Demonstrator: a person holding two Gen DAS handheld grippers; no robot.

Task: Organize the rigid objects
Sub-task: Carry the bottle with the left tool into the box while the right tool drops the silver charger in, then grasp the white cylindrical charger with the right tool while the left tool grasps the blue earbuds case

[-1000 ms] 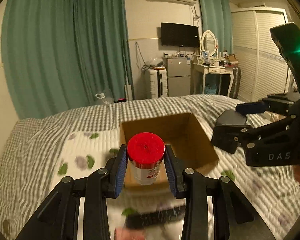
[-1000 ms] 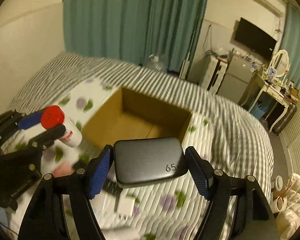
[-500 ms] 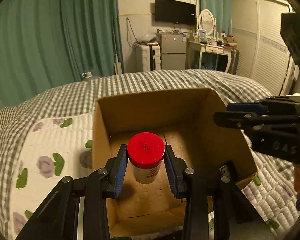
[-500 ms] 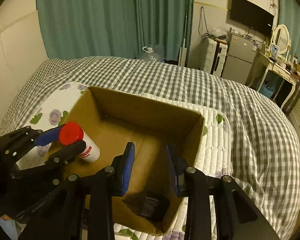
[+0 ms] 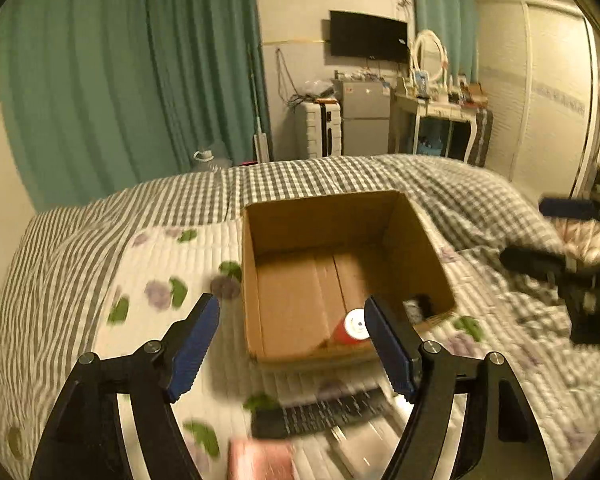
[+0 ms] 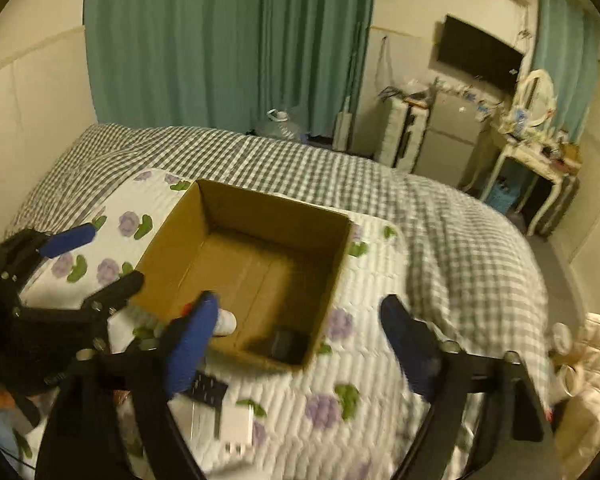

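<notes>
An open cardboard box (image 5: pixel 320 220) (image 6: pixel 276 216) stands on the bed. Inside it a red-capped white bottle (image 5: pixel 352 326) (image 6: pixel 225 320) lies on its side near the front wall. A dark power bank (image 5: pixel 418 306) (image 6: pixel 286 344) rests in the front right corner. My left gripper (image 5: pixel 292 340) (image 6: pixel 92 260) hangs just before the box, jaws opening, nothing between them. My right gripper (image 6: pixel 300 344) (image 5: pixel 548 236) hovers at the box's near right side, jaws opening too, and holds nothing.
A black remote (image 5: pixel 320 416) (image 6: pixel 208 390), a white charger (image 6: pixel 238 426) and a blurred pink item (image 5: pixel 260 460) lie on the flowered quilt (image 6: pixel 360 400) in front of the box. Beyond the bed stand green curtains, a small fridge and a dressing table.
The left gripper let go of the bottle, which now lies in the box. The right gripper dropped the power bank there earlier. Both pulled back from over the box, jaws spread wide.
</notes>
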